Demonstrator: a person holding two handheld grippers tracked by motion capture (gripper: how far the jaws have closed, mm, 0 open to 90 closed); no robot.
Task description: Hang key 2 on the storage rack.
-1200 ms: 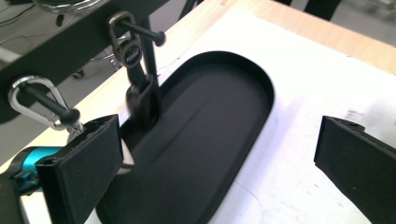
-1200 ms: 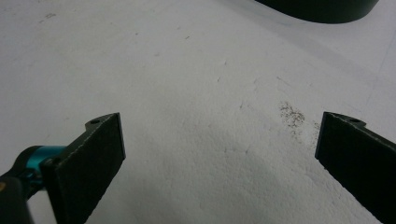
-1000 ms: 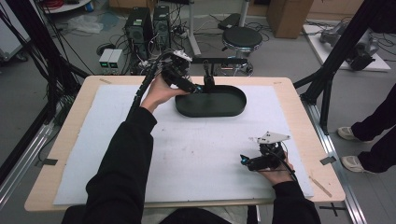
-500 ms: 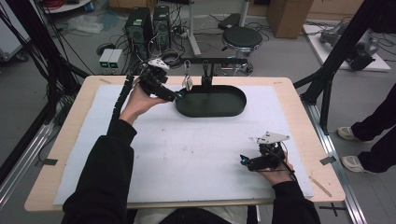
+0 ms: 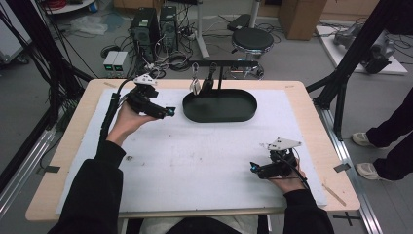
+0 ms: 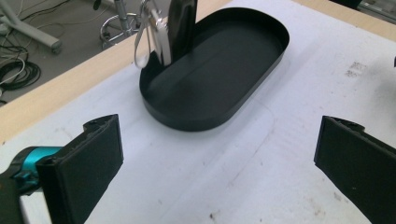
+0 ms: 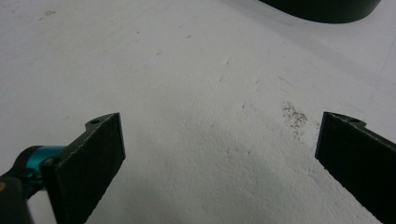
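Resting low, right gripper (image 5: 254, 168): jaws wide apart, empty, near table edge on the white mat (image 5: 204, 156).
Left gripper (image 5: 168, 111): held above mat, jaws spread wide, nothing between them, just left of tray.
Tray (image 6: 243, 79): black oval, empty floor, far side of mat.
Rack (image 5: 229, 63): behind tray; silver utensil (image 6: 152, 37) and black utensil (image 6: 180, 23) hang at tray's left end.

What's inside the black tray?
The tray floor looks bare. At its far-left end hang a silver carabiner-like clip and a dark flat piece, lower ends reaching down to the rim; they cover that corner.
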